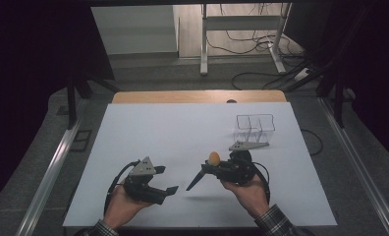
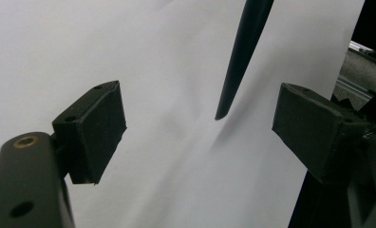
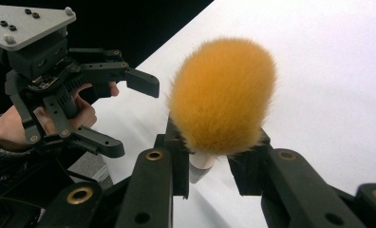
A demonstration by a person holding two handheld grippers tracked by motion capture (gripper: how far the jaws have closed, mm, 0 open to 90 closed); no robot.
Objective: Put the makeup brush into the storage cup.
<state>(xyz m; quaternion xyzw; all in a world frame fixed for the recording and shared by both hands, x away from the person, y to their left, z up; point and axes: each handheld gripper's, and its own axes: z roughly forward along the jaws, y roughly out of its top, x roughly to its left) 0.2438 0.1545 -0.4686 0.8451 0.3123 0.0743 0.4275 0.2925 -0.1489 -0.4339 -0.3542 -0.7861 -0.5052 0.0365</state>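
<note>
Right gripper [image 3: 209, 166] clamps a makeup brush [image 3: 222, 97] below its soft orange head—light, stiff handle; left gripper [image 1: 164, 181] gapes empty.

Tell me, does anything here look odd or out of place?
Nothing is spilled or broken. The one curious sight: the right gripper holds a makeup brush by its neck, orange bristles up, dark handle pointing down toward the white table.

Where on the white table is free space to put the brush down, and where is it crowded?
The white sheet is bare over its far-left half, beyond the left gripper, and along the near edge between the hands. It is crowded at the far right, where the clear box stands, and around the right gripper, which holds the brush.
</note>
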